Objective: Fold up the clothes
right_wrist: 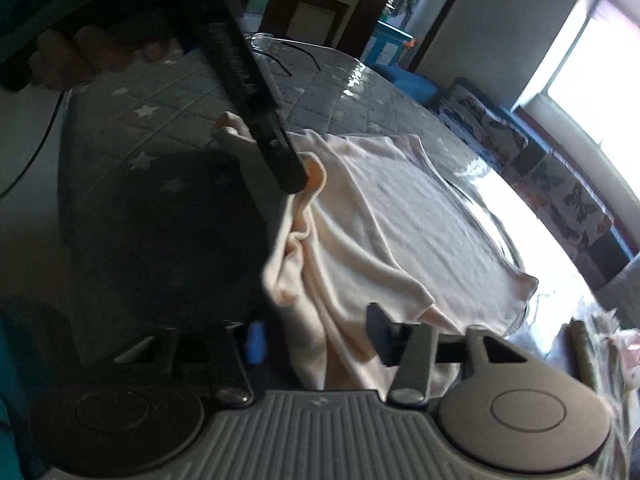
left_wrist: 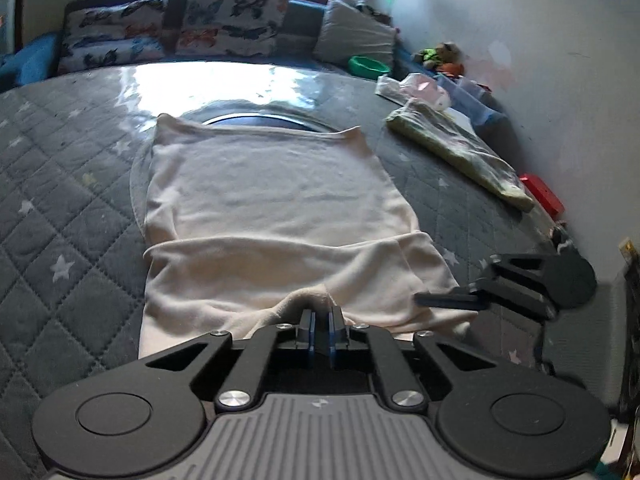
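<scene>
Cream garment lies spread on grey star-quilted table, near edge bunched in folds. Right tongs stand wide apart (blue pad on left finger), cloth draped between them. Left tongs, dark and seen edge-on, grip raised fold of garment. Butterfly cushions line window side.

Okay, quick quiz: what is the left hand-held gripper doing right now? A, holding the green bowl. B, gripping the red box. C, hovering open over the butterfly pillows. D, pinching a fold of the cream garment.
D: the left hand-held gripper has its fingers closed on a raised fold at the near edge of the cream garment.
</scene>
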Motion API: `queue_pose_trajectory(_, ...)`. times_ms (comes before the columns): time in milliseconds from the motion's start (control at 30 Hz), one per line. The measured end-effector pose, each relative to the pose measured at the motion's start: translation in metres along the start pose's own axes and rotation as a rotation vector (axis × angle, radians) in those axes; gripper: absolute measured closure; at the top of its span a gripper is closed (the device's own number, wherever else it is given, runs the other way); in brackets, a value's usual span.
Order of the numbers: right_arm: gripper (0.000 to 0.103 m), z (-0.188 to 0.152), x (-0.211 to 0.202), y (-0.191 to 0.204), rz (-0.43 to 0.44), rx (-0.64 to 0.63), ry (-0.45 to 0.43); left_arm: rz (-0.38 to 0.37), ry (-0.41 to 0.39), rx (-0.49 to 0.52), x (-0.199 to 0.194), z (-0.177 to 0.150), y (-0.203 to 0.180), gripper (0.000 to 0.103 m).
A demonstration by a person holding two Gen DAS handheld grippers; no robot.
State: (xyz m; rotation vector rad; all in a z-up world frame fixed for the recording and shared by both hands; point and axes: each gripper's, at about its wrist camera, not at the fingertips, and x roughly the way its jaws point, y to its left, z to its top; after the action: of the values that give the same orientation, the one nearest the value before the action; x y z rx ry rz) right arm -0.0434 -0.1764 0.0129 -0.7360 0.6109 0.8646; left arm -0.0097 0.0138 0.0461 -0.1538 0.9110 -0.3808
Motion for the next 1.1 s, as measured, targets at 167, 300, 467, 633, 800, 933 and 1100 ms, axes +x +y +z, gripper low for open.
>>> queue_pose_trajectory(167, 0.092, 0.005, 0.003, -0.025, 0.090, 0.127, 0.007, -0.005, -0.036, 0.106, -0.015, -0.019, 0.001, 0.081)
queue_pose_trajectory(300, 0.093, 0.006, 0.003, -0.046, 0.132, 0.233, 0.006, 0.072, -0.076, 0.223, -0.026, -0.041, -0.001, 0.052)
queue_pose_trajectory(467, 0.094, 0.008, 0.004, -0.055, 0.148, 0.294, 0.005, 0.137, -0.103, 0.346, -0.022, -0.058, -0.006, 0.042)
queue_pose_trajectory(633, 0.094, 0.010, 0.003, -0.061, 0.153, 0.334, 0.007, 0.201, -0.156, 0.468, -0.013, -0.066, -0.017, 0.033)
queue_pose_trajectory(800, 0.094, 0.011, 0.004, -0.063, 0.149, 0.352, 0.008, 0.258, -0.168, 0.567, 0.005, -0.070, -0.019, 0.052)
queue_pose_trajectory(933, 0.095, 0.010, 0.003, -0.061, 0.141, 0.344, 0.004, 0.265, -0.166, 0.614, 0.011, -0.072, -0.014, 0.078)
queue_pose_trajectory(1100, 0.096, 0.010, -0.002, -0.058, 0.139, 0.326, -0.022, 0.244, -0.172, 0.608, 0.002, -0.072, -0.012, 0.097)
